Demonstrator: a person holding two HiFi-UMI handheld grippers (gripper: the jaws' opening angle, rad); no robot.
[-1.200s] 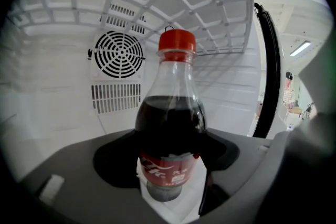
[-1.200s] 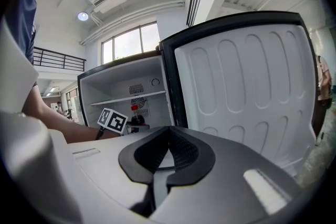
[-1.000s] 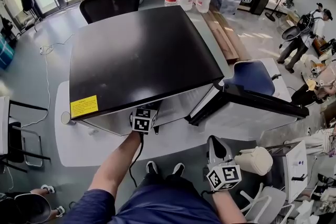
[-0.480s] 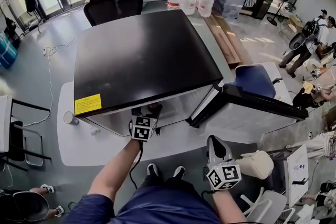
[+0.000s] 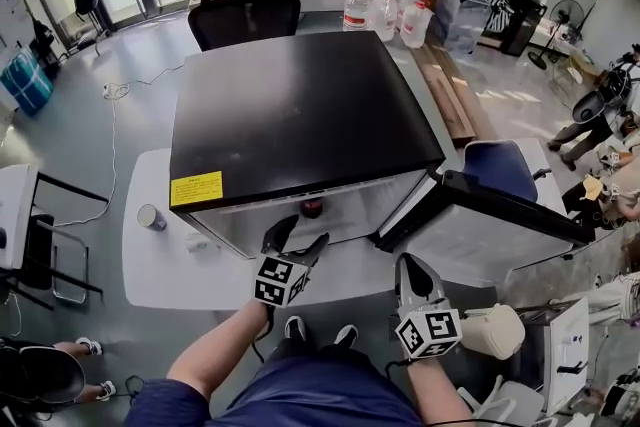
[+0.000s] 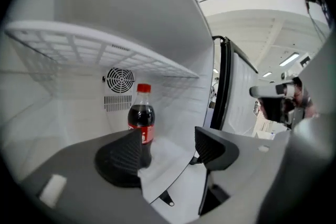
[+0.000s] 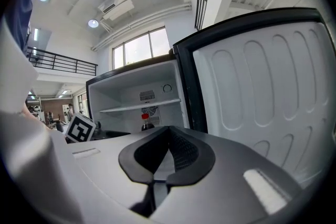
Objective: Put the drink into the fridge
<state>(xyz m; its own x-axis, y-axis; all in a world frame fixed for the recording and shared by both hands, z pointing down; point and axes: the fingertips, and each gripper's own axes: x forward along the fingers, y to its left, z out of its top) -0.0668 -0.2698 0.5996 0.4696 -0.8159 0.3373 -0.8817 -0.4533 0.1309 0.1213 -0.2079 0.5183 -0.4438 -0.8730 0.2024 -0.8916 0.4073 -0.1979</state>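
A cola bottle [image 6: 140, 124] with a red cap stands upright on the floor of the open fridge [image 5: 300, 105], under a wire shelf [image 6: 94, 52]. Its cap [image 5: 312, 207] shows just inside the fridge mouth in the head view, and the bottle [image 7: 145, 121] appears small in the right gripper view. My left gripper [image 5: 295, 241] is open in front of the fridge mouth, apart from the bottle; its left finger [image 6: 121, 157] hides the bottle's base. My right gripper [image 5: 411, 273] is shut and empty, held low near the open door [image 5: 480, 220].
The fridge sits on a white platform [image 5: 150, 265] with a small cup [image 5: 150, 217] on it. A black office chair [image 5: 243, 5] and water jugs [image 5: 385, 10] stand behind. A blue chair [image 5: 500, 170] is beyond the door and a white bag [image 5: 490, 330] lies at my right.
My left gripper has drawn back out of the fridge toward me, open, and the bottle stays standing inside. The right gripper has hardly moved.
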